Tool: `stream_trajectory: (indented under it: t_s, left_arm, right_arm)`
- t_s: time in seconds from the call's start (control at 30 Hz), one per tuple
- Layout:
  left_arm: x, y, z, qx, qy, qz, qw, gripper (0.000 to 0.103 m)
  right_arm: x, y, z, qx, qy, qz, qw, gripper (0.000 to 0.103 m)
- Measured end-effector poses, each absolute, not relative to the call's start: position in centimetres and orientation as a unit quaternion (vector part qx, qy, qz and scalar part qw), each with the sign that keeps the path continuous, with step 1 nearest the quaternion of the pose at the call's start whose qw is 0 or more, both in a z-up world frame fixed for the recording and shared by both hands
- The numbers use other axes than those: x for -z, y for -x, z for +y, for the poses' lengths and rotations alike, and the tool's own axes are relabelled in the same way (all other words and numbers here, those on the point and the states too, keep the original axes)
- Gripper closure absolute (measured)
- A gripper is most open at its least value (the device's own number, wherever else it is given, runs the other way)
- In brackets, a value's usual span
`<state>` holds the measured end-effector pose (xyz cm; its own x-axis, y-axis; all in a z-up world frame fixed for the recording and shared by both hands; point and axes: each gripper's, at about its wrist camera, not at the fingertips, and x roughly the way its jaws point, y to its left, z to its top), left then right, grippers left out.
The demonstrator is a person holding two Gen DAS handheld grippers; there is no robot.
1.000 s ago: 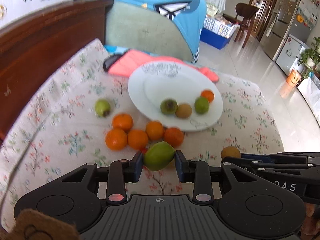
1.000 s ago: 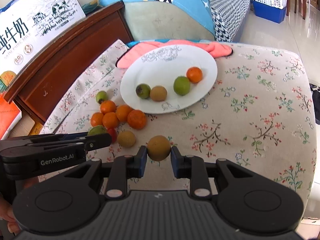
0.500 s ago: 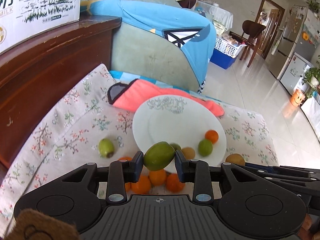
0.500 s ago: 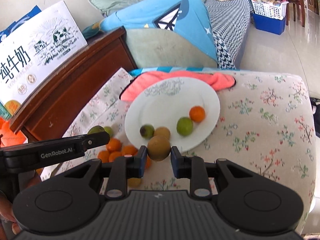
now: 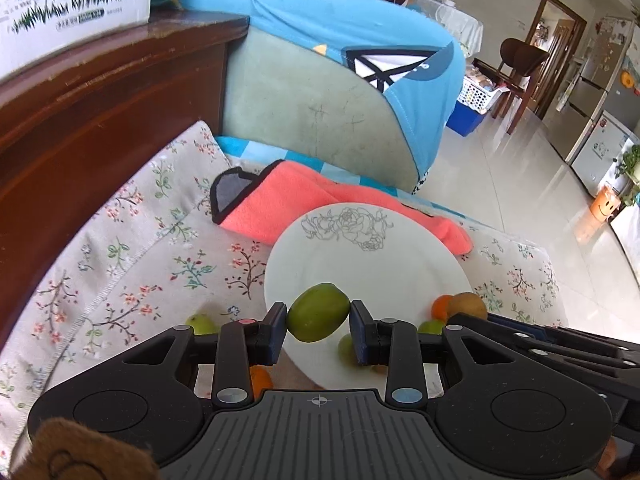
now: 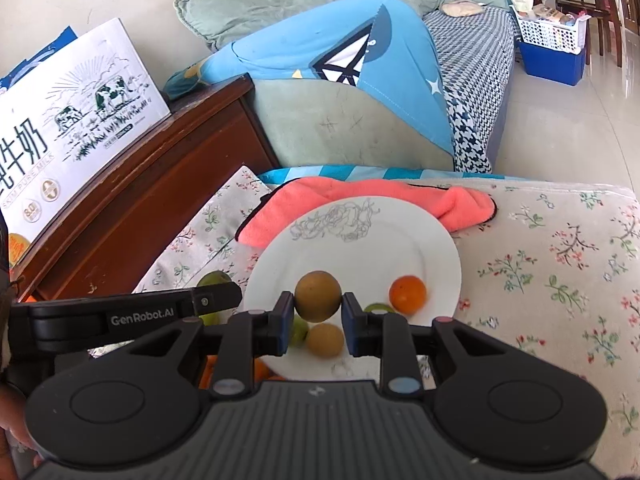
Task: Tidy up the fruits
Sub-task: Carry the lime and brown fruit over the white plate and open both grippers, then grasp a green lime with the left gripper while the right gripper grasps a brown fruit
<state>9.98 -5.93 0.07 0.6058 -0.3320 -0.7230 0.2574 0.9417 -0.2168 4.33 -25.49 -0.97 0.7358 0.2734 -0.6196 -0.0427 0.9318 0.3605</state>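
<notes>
Left wrist view: left gripper [image 5: 318, 327] pinches a green fruit [image 5: 318, 312] between its fingers [image 5: 276, 330], long axis roughly crosswise between the pads and tilted a little. The white plate [image 5: 372, 264] lies past the fingertips toward 12 o'clock, so the fruit hangs over the plate's near-left rim; I judge the drop needs only a short push toward 12 before letting go. Right wrist view: right gripper [image 6: 318, 320] pinches a round brown fruit [image 6: 318, 296], hanging over the plate's [image 6: 432, 240] near half, with another brown fruit [image 6: 325, 340] on the plate directly under it at 6 o'clock and an orange [image 6: 407, 294] at 3 o'clock. The right one looks deeper over the plate, so probably closer to release; watch for it landing on the fruit below and rolling. Surface is a floral-print cushion [image 6: 560, 264], soft, so the plate could tip. A coral towel [image 6: 380, 196] is tucked under the plate's far edge. Room: wooden cabinet [image 5: 80, 128] at 9 o'clock, tiled floor [image 5: 520, 184] at 2 o'clock.
</notes>
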Motion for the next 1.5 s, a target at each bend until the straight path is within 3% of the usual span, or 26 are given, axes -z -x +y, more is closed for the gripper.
stream_trajectory:
  t_s: [0.6, 1.0, 1.5]
  left_arm:
    - [1.2, -12.8, -6.2, 0.158, 0.061, 0.424, 0.890, 0.070]
    - [-1.4, -12.3, -5.0, 0.148, 0.060, 0.403, 0.901, 0.048]
    - [-1.8, -10.3, 0.2, 0.095, 0.068, 0.411, 0.904, 0.048]
  right_arm:
    - [3.1, -7.8, -26.2, -0.080, -0.179, 0.360, 0.912, 0.074]
    - [2.2, -7.3, -26.2, -0.085, -0.186, 0.355, 0.912, 0.074]
    - [2.0, -4.2, -25.0, -0.099, -0.165, 0.372, 0.908, 0.074]
